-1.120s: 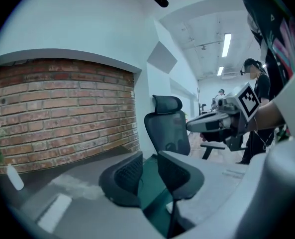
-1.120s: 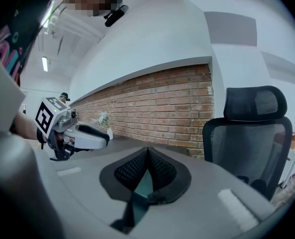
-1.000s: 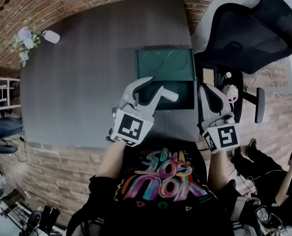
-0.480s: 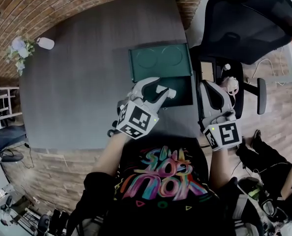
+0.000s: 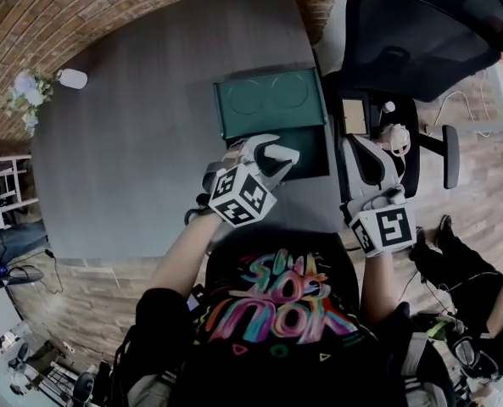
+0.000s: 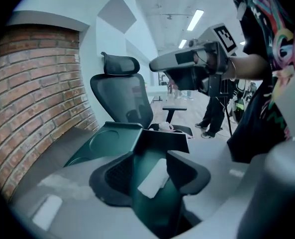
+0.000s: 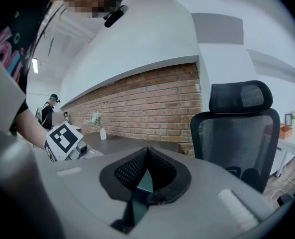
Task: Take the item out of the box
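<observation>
A dark green box (image 5: 309,142) lies open on the grey table (image 5: 132,159), its lid (image 5: 268,102) folded back. A white, flat, oblong item (image 6: 153,178) lies inside the box (image 6: 105,143). My left gripper (image 5: 272,155) points down into the box. Its jaws have just been opening, and the left gripper (image 6: 151,156) now stands open with the item between the pads, untouched. My right gripper (image 5: 361,148) hovers just right of the box; this right gripper (image 7: 147,151) is shut at the tips with nothing held. Green shows through the slit behind them.
A black mesh office chair (image 5: 421,49) stands close behind the table's right edge. A flower vase (image 5: 26,87) and a small white bottle (image 5: 71,78) sit at the far left. Another person (image 5: 489,295) sits low on the right. A brick wall rims the table.
My left gripper has dropped toward the box and its jaws have spread wide. The right gripper has stayed where it was.
</observation>
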